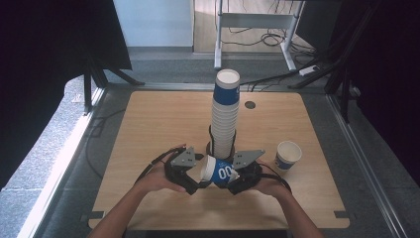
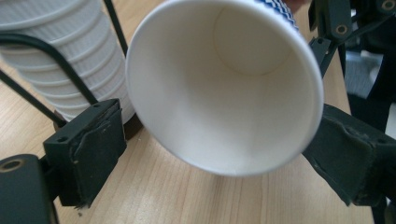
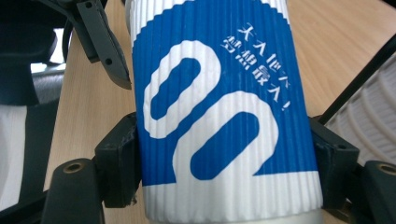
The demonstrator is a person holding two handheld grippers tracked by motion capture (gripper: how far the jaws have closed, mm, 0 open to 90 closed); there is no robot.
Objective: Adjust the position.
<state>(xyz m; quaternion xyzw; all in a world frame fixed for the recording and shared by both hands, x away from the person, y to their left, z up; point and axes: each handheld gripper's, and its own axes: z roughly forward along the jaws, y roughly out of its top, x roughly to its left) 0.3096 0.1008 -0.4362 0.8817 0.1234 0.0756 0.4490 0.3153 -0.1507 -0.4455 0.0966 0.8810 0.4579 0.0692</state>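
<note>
in the right gripper view the two black pads of our right gripper [image 3: 224, 168] press on either side of a blue and white ribbed paper cup [image 3: 219, 107], so this gripper is clamped on the cup's wall, low on the blue band above the white base strip. our left gripper [image 2: 224, 154] has its pads [image 2: 93, 149] standing at each side of the same cup's round white mouth [image 2: 224, 88]; the left pad sits clear of the rim, and the right one lies just at it, though we cannot tell whether it presses, so we read these jaws as parted and not gripping. in the high view the cup [image 1: 218, 172] hangs just above the light wooden table [image 1: 148, 129], near its front edge, between our two hands [image 1: 163, 178], right in front of a tall stack of like cups [image 1: 225, 114] held in a black wire stand. the cup lies on its side, long axis running across the table, open mouth towards our left gripper [image 1: 190, 181], base towards our right gripper [image 1: 237, 179]. another single cup [image 1: 288, 154] stands upright to the right, apart from ours.
</note>
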